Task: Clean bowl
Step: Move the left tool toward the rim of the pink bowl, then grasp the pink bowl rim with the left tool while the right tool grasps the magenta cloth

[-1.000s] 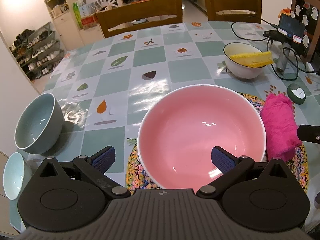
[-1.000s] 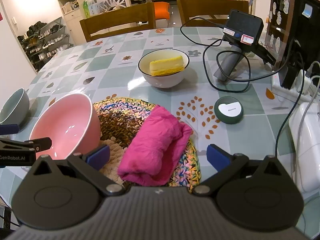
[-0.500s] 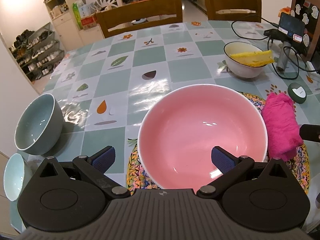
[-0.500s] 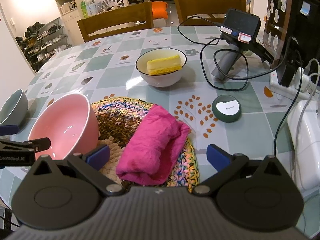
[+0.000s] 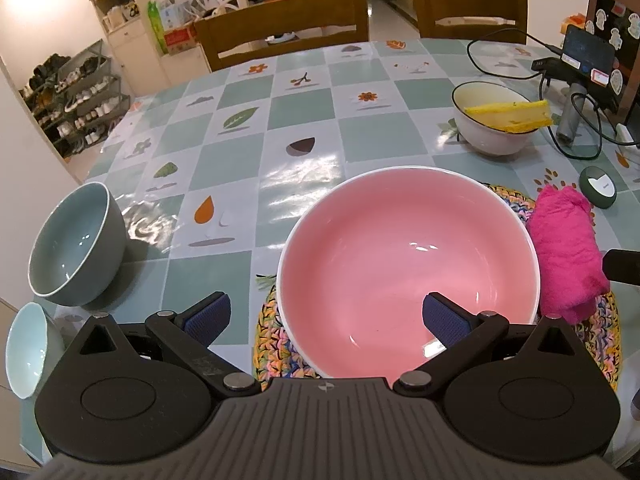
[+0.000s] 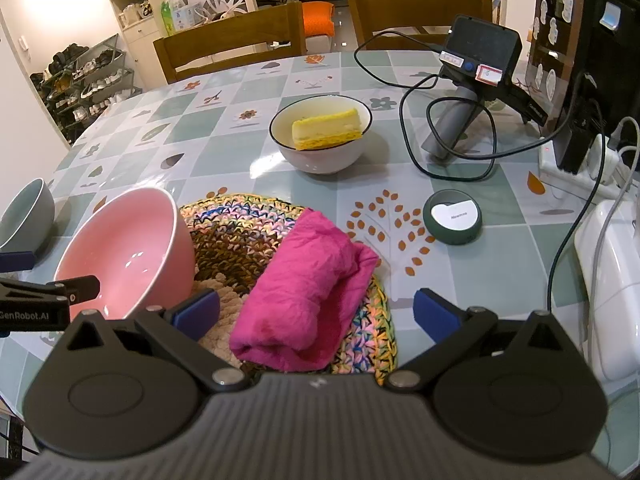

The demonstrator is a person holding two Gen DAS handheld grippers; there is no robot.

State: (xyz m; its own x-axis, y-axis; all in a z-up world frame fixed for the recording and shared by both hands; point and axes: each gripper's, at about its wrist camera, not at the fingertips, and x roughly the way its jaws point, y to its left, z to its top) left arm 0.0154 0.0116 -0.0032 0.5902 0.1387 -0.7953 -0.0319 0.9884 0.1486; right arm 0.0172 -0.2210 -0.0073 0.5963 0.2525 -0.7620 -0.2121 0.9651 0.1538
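On the braided mat (image 6: 256,236), the pink bowl (image 5: 408,264) is sitting tilted, just beside the magenta cloth (image 6: 308,292); the left gripper (image 5: 326,314) is hovering spread wide at its near rim; the right gripper (image 6: 316,314) is hanging spread over the cloth, gripping nothing.

Black ribbed grippers w/ blue-padded fingers (image 5: 208,314), silver screws.

"GenRobot.AI" is printed in white on the left gripper (image 6: 36,312), seen at the near left edge of the right wrist view. The labels on the round puck (image 6: 454,216) and the stand-mounted device (image 6: 482,50) are too blurred to be read.
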